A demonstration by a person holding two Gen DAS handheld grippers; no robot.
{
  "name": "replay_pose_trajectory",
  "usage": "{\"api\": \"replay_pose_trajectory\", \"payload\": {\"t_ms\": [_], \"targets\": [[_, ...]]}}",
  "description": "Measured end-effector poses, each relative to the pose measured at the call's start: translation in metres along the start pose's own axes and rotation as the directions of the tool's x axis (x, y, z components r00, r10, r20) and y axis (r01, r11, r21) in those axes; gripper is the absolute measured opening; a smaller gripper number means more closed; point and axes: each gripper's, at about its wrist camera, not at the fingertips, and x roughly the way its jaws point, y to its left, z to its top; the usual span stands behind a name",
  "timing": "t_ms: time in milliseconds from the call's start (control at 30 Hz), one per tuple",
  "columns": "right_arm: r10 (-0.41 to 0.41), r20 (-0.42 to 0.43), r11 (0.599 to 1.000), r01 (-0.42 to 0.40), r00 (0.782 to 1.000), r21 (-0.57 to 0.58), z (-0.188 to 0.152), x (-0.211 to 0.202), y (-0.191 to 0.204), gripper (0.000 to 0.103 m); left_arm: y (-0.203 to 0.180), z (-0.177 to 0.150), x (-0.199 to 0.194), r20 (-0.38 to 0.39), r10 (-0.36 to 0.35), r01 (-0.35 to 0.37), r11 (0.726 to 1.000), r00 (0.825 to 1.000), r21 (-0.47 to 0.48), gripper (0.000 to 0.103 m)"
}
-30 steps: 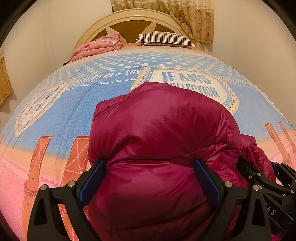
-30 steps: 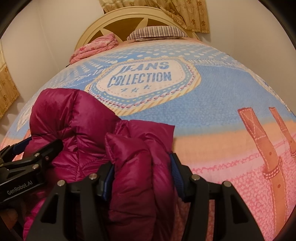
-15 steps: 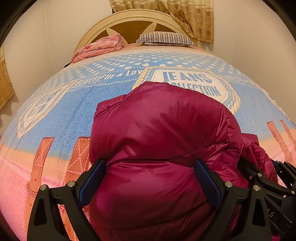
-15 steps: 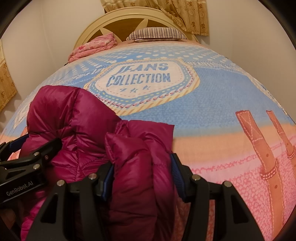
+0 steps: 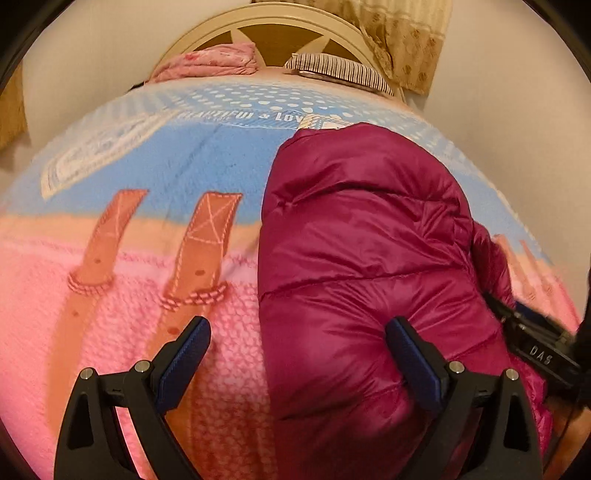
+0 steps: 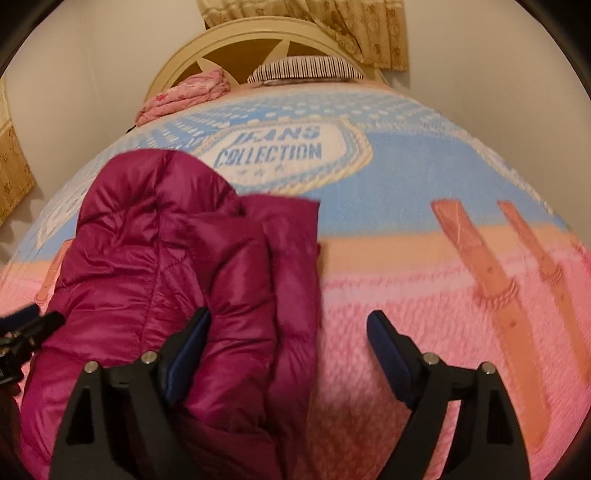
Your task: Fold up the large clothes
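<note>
A magenta puffer jacket (image 5: pixel 362 266) lies bundled on the bed; it also shows in the right wrist view (image 6: pixel 177 266). My left gripper (image 5: pixel 295 358) is open, over the jacket's left edge; its right finger rests against the jacket, its left finger is over the blanket. My right gripper (image 6: pixel 288 350) is open, over the jacket's right edge, with its left finger against the fabric and its right finger over the blanket. Each gripper shows at the edge of the other's view.
The jacket lies on a blue and pink blanket (image 6: pixel 424 229) printed "JEANS COLLECTION". A striped pillow (image 6: pixel 306 68) and a folded pink cloth (image 6: pixel 184 96) lie by the cream headboard (image 5: pixel 273 22). Curtains hang behind.
Both grippers have opened and let go of the jacket. The left one has moved left and the right one right, so the jacket now sits off-centre in each view.
</note>
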Motion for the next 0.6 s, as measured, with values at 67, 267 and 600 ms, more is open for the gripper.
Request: {"api": "replay_pose_trajectory", "payload": {"t_ms": [67,267,600], "targets": [[0.028,-0.025,0.999,-0.027,0.999,0.041,-0.003,0.005,-0.008,0.086,-0.002,-0.003,0.005,-0.008,-0.005,0.005,1.0,1.0,0.001,0.097],[0.079,-0.029,0.993,-0.076,0.996,0.087,-0.008,0.012,-0.018,0.085,-0.011,-0.006,0.01,-0.002,-0.031,0.032,0.999,1.0,0.026,0.097],[0.061,-0.007,0.998,-0.061,0.998,0.009,-0.015,0.007,0.01,0.048,-0.043,-0.013,0.003,0.039,-0.01,0.004,0.99,0.999,0.142,0.067]]}}
